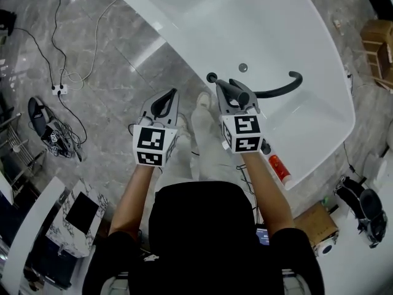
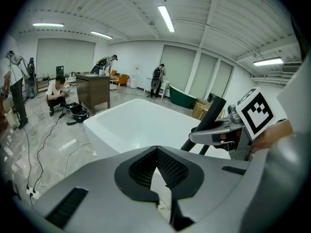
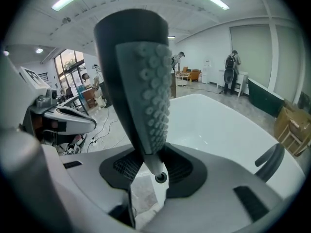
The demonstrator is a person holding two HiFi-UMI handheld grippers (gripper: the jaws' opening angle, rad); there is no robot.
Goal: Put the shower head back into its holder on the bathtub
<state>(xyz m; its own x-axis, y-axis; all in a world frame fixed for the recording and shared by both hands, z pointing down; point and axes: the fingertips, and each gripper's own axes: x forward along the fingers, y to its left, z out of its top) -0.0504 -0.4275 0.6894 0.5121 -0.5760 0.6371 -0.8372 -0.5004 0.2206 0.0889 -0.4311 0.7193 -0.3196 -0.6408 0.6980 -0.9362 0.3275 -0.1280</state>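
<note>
Shower head (image 3: 141,81) in right gripper (image 3: 153,171)

Bathtub (image 1: 202,17): we record smooth, glossy white. Floor (image 1: 110,85): polished grey marble-look stone. Shower head (image 3: 141,81): matt dark grey, with rubbery-looking nubs on its face. Right gripper (image 3: 146,169): matt grey plastic, with black mesh-textured pads (image 3: 182,168).

Both arms reach out in front, side by side, hands close together. L forearm (image 1: 132,195) & R forearm (image 1: 268,189) are bare. L gripper (image 1: 171,95) tilts fwd & down, jaws together, nothing btw them. R gripper (image 1: 232,98) tilts the same way, a bit farther fwd, jaws tight on the thin end of the shower head (image 3: 141,72).
</note>
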